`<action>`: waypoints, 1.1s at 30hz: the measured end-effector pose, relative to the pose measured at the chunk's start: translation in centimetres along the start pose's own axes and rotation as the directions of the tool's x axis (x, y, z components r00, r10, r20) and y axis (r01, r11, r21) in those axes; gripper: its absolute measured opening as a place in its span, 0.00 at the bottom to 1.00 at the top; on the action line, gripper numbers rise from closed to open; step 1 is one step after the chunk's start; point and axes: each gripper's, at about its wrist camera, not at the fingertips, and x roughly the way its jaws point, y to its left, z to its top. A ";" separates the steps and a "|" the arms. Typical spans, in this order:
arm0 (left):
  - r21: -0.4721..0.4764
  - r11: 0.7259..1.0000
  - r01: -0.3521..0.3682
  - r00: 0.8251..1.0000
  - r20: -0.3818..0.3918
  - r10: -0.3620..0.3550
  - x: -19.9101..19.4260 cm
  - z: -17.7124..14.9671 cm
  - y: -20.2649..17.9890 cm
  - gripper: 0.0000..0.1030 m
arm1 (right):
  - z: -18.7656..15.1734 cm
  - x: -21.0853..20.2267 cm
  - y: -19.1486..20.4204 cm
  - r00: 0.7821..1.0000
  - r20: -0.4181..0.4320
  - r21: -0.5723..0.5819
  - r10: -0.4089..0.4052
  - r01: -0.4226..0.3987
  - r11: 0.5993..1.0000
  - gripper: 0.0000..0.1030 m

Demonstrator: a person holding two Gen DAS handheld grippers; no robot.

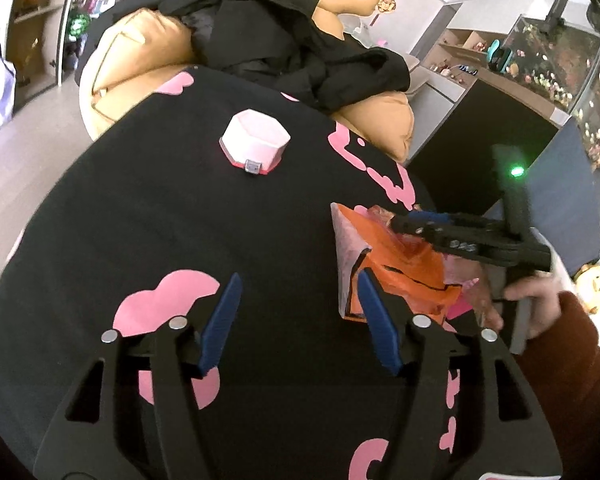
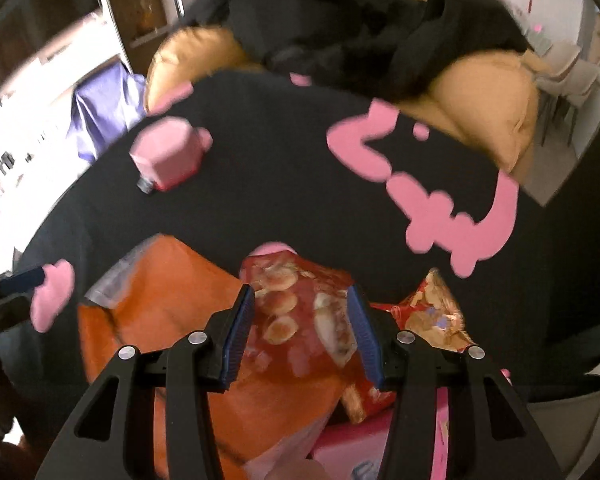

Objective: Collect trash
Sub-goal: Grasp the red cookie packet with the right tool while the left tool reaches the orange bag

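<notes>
An orange plastic bag [image 1: 404,268] lies open on the black, pink-patterned tablecloth [image 1: 180,220]. My left gripper [image 1: 299,280] hovers open just left of the bag with nothing between its pads; its right pad stands at the bag's edge. From the right, a hand [image 1: 540,300] brings my right gripper [image 1: 416,226] over the bag. The right wrist view has my right gripper [image 2: 300,292] shut on a red snack wrapper [image 2: 300,320] printed with biscuits, above the orange bag [image 2: 172,320]. A second red wrapper [image 2: 432,312] lies just right of it.
A pink and white hexagonal box [image 1: 256,142] stands further back on the table. Behind it is a tan sofa [image 1: 132,52] heaped with black clothing [image 1: 280,36]. A fish tank [image 1: 560,60] and a dark cabinet [image 1: 480,128] are at the right. Something pink [image 2: 380,440] lies under the bag.
</notes>
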 end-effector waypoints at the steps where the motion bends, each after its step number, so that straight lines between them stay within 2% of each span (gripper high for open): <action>1: -0.005 1.000 0.006 1.000 -0.004 -0.006 0.2 0.0 0.2 0.57 | -0.2 0.3 -0.1 1.000 -0.008 0.006 0.005 -0.005 1.000 0.44; 4: -0.026 0.999 0.030 0.999 -0.018 -0.030 0.7 -0.2 0.6 0.57 | -0.6 0.6 0.1 1.000 0.006 0.007 -0.009 0.009 1.000 0.44; 9: -0.032 0.998 0.046 0.998 -0.043 -0.047 1.4 -0.5 0.6 0.57 | -0.7 0.9 1.5 0.997 -0.009 -0.079 -0.083 0.082 0.993 0.45; 10: -0.032 0.998 0.046 0.998 -0.040 -0.047 1.3 -0.5 0.7 0.57 | -0.8 0.9 1.4 0.997 -0.022 -0.071 -0.074 0.072 0.995 0.50; 11: -0.035 0.998 0.045 0.998 -0.038 -0.046 1.2 -0.5 0.7 0.57 | -0.9 0.9 1.3 0.998 -0.033 -0.062 -0.052 0.049 0.997 0.66; 12: -0.041 0.998 0.043 0.998 -0.034 -0.044 1.1 -0.5 0.9 0.57 | -1.0 1.0 1.2 0.998 -0.053 -0.054 -0.028 0.026 0.998 0.67; 15: -0.054 0.998 0.037 0.999 -0.031 -0.038 1.1 -0.5 1.1 0.57 | -1.3 1.0 0.9 0.999 -0.048 -0.035 -0.023 0.021 0.999 0.67; 18: -0.053 0.998 0.031 0.999 -0.034 -0.033 1.0 -0.6 1.0 0.57 | -1.4 0.4 0.9 1.000 -0.002 -0.008 -0.018 0.018 1.000 0.67; 19: -0.053 0.998 0.030 0.999 -0.035 -0.032 0.9 -0.7 1.0 0.57 | -1.6 0.1 1.0 1.000 0.011 -0.002 -0.010 0.010 1.000 0.64; 20: -0.055 0.998 0.028 0.999 -0.035 -0.030 0.8 -0.8 1.0 0.57 | -1.8 -0.3 1.1 0.999 0.033 0.006 0.002 -0.002 1.000 0.52; 23: -0.065 0.998 0.021 0.999 -0.036 -0.023 0.6 -0.9 1.2 0.57 | -2.4 -1.4 1.6 0.998 0.057 0.012 0.023 -0.024 1.000 0.30; 27: -0.063 0.998 0.022 0.999 -0.034 -0.024 0.4 -0.9 0.9 0.57 | -3.5 -4.2 2.2 0.992 0.122 0.019 0.013 -0.015 1.000 0.29; 33: -0.029 0.999 0.030 0.998 -0.061 -0.032 1.8 -0.6 -0.9 0.57 | -6.5 -9.9 2.3 0.965 0.247 0.057 -0.088 0.076 0.995 0.29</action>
